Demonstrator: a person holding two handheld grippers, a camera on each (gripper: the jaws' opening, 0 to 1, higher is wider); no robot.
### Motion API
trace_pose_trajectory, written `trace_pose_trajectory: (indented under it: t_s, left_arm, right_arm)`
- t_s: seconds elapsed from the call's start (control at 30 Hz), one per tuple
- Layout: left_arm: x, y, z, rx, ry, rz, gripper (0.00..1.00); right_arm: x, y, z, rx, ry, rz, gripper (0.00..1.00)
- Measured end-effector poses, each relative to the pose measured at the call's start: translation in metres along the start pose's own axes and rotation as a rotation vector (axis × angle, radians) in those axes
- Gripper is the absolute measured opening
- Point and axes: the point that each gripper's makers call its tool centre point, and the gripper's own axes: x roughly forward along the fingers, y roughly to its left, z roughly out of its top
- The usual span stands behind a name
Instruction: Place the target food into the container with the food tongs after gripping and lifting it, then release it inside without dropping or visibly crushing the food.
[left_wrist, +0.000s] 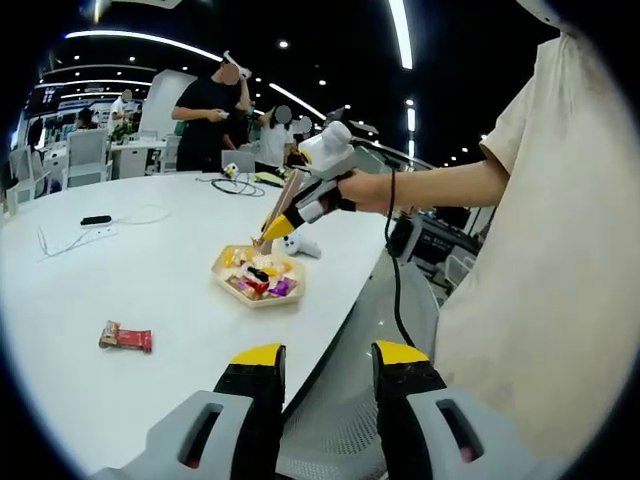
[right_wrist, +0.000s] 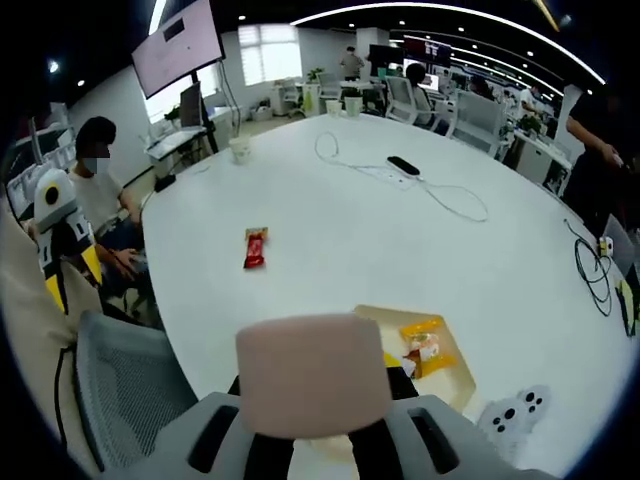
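A pale tray (left_wrist: 258, 295) of wrapped snacks sits near the round white table's edge; in the right gripper view the tray (right_wrist: 462, 382) lies just beyond my jaws. My right gripper (right_wrist: 315, 405) is shut on the food tongs (right_wrist: 313, 373), whose pinkish butt end hides the tips. From the left gripper view, the right gripper (left_wrist: 285, 222) is held in a hand and points the tongs (left_wrist: 262, 237) down at the tray's far side. A red snack packet (left_wrist: 125, 337) lies alone on the table, also (right_wrist: 254, 248). My left gripper (left_wrist: 328, 362) stands open off the table edge.
A white game controller (left_wrist: 300, 245) lies beside the tray. A black box with a white cable (left_wrist: 95, 220) rests farther back. A grey mesh chair (right_wrist: 120, 390) stands at the table edge. Several people stand or sit around the room.
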Motion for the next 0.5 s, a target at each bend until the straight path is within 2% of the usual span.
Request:
trace_pose_trajectory:
  t_s: [0.5]
  left_arm:
    - [0.0, -0.001, -0.001, -0.013, -0.009, -0.004, 0.32]
  right_arm:
    - [-0.011, -0.013, -0.005, 0.003, 0.006, -0.047, 0.17]
